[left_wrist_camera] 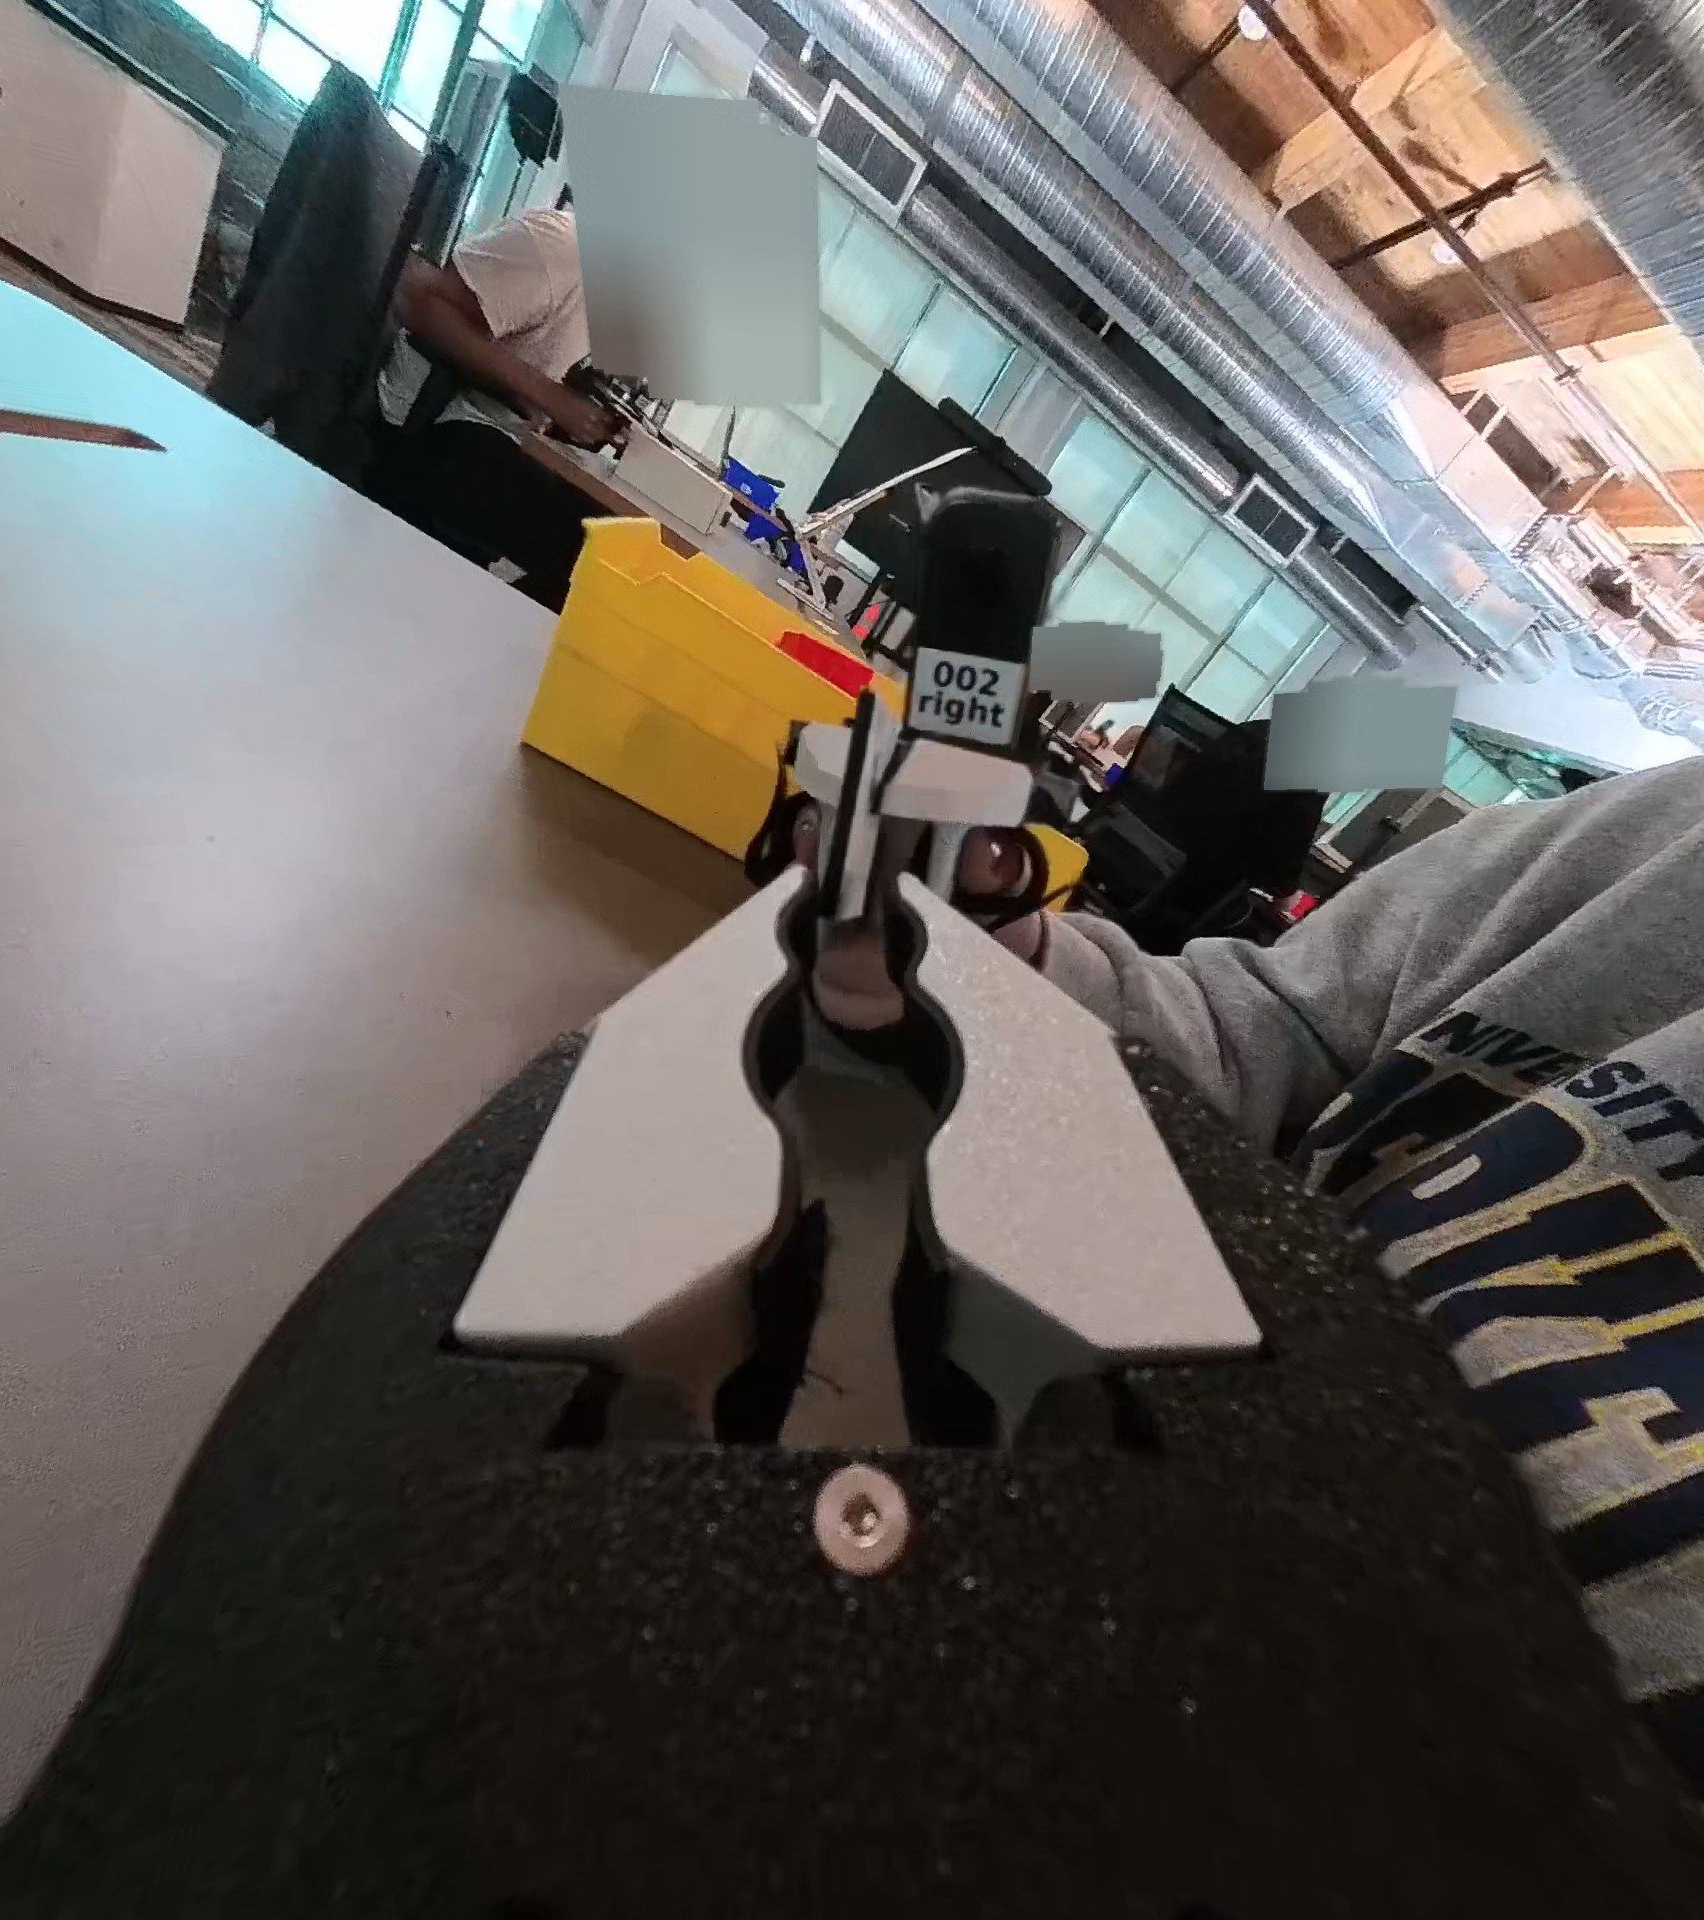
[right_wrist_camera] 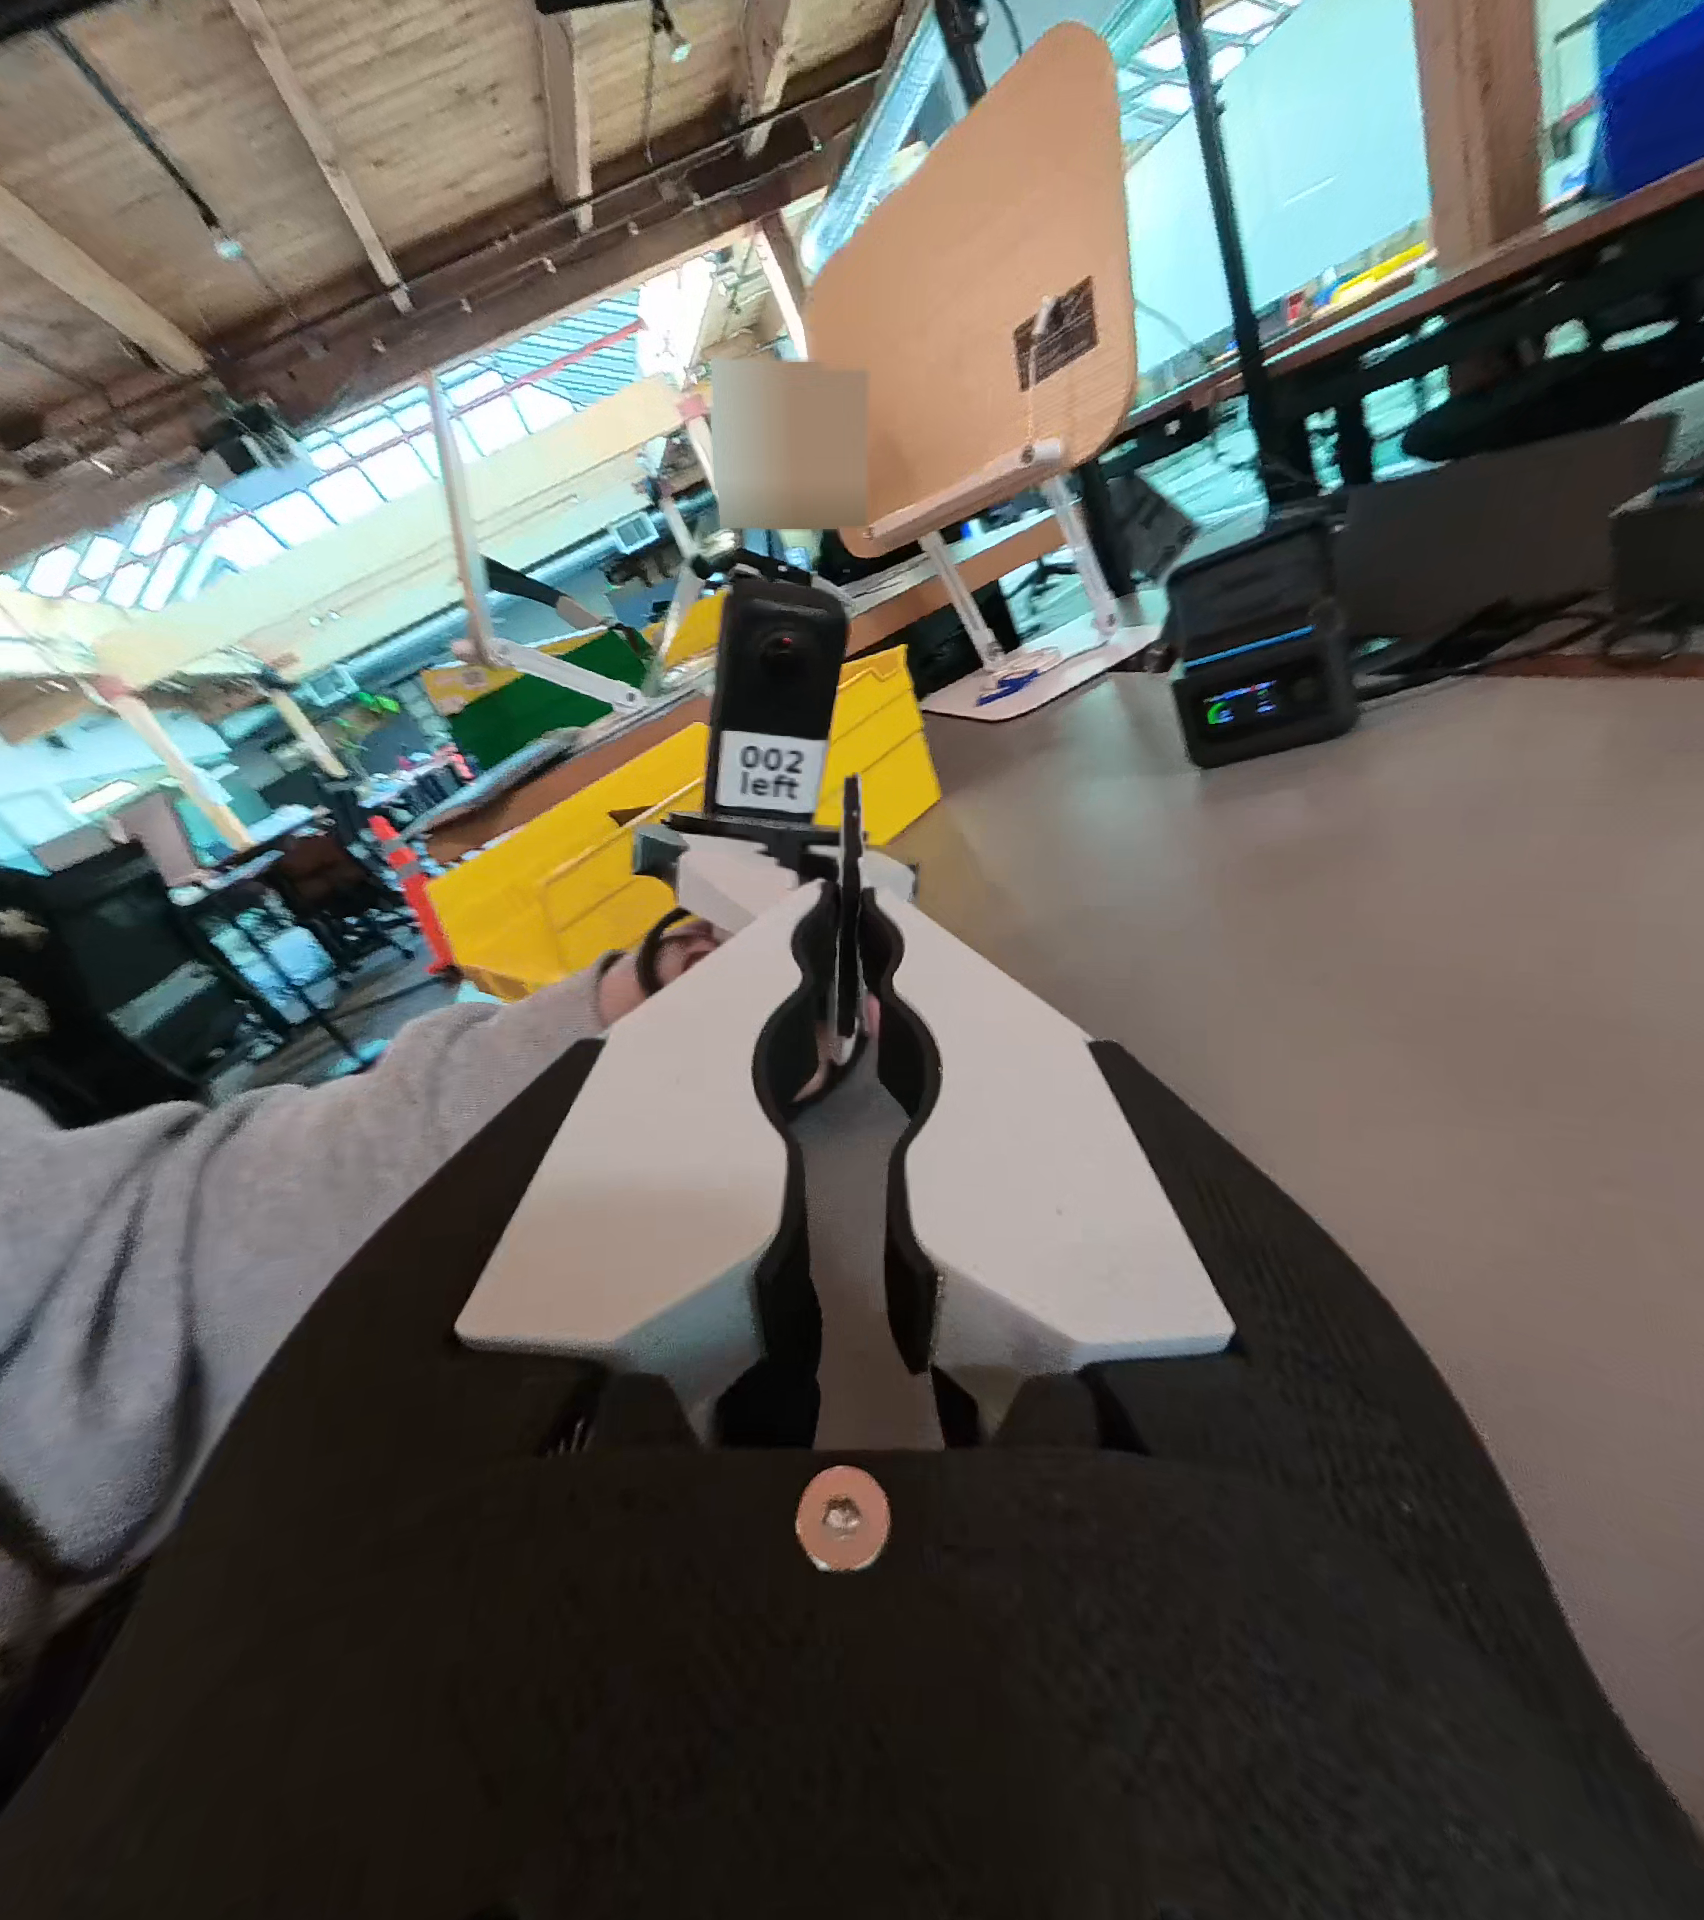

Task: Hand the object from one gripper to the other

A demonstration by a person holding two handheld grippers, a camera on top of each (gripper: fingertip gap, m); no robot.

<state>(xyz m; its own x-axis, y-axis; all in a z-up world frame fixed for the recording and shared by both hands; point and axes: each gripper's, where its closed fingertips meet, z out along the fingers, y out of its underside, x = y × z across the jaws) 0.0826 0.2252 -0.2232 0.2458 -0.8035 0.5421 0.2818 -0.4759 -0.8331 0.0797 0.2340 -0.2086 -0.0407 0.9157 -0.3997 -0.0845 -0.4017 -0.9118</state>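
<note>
A thin flat black object (left_wrist_camera: 853, 800), seen edge-on, hangs between the two grippers above the grey table (left_wrist_camera: 152, 831). My right gripper (right_wrist_camera: 845, 899) is shut on the object (right_wrist_camera: 850, 862), which runs back between its white fingers. My left gripper (left_wrist_camera: 850, 883) faces it tip to tip. Its jaws stand narrowly apart around the object's near end, and a gap shows beside the object. The right gripper's black camera (left_wrist_camera: 983, 592) rises behind the object in the left wrist view. The left gripper's camera (right_wrist_camera: 780, 665) rises behind it in the right wrist view.
Yellow bins (left_wrist_camera: 640, 675) stand on the table behind the grippers, one with a red part (left_wrist_camera: 822, 655) in it. A black power unit (right_wrist_camera: 1253, 665) and a wooden chair (right_wrist_camera: 973, 270) are at the far right. The person's grey sleeve (left_wrist_camera: 1295, 987) reaches in. A person (left_wrist_camera: 495, 312) sits beyond. My left and right fingertips are right by each other. Left tips and right tips are each some 30 cm from the black power unit (right_wrist_camera: 1253, 665).
</note>
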